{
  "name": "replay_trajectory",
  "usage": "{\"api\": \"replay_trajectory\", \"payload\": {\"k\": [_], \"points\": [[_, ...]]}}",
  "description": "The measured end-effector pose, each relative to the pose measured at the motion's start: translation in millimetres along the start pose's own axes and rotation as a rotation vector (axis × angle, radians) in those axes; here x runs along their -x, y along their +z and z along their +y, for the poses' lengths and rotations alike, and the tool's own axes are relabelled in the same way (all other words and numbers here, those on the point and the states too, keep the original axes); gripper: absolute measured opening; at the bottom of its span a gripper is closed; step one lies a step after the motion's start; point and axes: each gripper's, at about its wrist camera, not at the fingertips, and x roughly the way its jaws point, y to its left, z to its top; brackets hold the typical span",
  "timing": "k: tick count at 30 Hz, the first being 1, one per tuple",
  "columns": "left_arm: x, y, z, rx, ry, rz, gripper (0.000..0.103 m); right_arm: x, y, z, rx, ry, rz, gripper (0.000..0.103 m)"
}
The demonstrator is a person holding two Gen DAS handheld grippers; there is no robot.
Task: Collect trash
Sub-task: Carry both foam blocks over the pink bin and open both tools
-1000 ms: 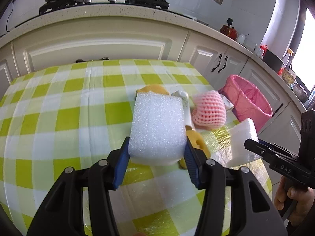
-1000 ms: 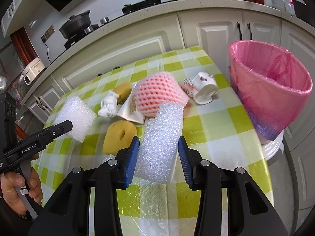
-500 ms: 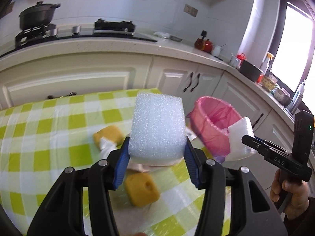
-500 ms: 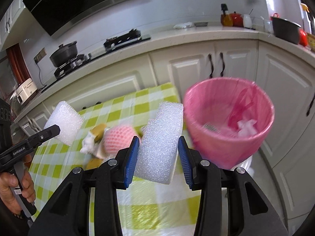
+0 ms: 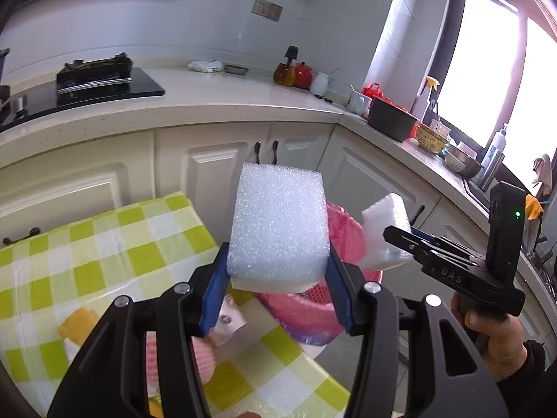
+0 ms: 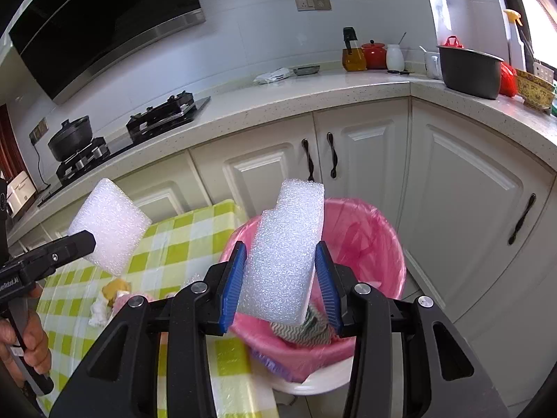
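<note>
My left gripper [image 5: 278, 271] is shut on a square white foam block [image 5: 278, 223], held in the air over the table's right edge. My right gripper [image 6: 282, 275] is shut on a notched white foam piece [image 6: 283, 254], held over the pink-lined trash bin [image 6: 365, 237]. The bin also shows in the left wrist view [image 5: 344, 230], behind the left block. The right gripper [image 5: 410, 244] with its foam piece [image 5: 384, 230] shows at the right of the left wrist view. The left gripper's foam block [image 6: 108, 226] shows at the left of the right wrist view.
The green-checked table [image 5: 115, 244] holds a yellow sponge [image 5: 76, 324], a pink foam net [image 5: 202, 358] and crumpled white paper [image 6: 97, 313]. The bin holds patterned trash [image 6: 306, 331]. White cabinets [image 6: 452, 191] and a worktop with pots stand behind.
Both grippers have swung right from over the table toward the bin, each still holding its foam. The right one now hangs over the bin's mouth.
</note>
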Motion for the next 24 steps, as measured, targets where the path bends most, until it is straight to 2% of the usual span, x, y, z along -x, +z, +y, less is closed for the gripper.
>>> {"api": "replay_trajectory", "payload": {"k": [11,12,13,15,24], "points": [[-57.4,24.8,-22.7,-0.031,-0.015,0.052,0.050,-55.1,27.5,-28.1,0.013,-0.032,0.024,0.042],[-61.3,25.4,-23.9,-0.034,-0.016,0.056,0.050,-56.8,28.5,-31.0,0.010,-0.038,0.024,0.045],[-64.9,25.9,-25.0,-0.036,-0.017,0.060,0.050,-58.6,30.0,-35.2,0.004,-0.046,0.023,0.054],[-74.2,26.7,-26.6,-0.039,-0.018,0.070,0.050,-59.7,31.4,-42.4,-0.002,-0.055,0.013,0.063],[-108.9,30.1,-41.6,-0.046,-0.034,0.103,0.050,-44.3,27.6,-72.5,-0.040,-0.101,-0.014,0.063]]}}
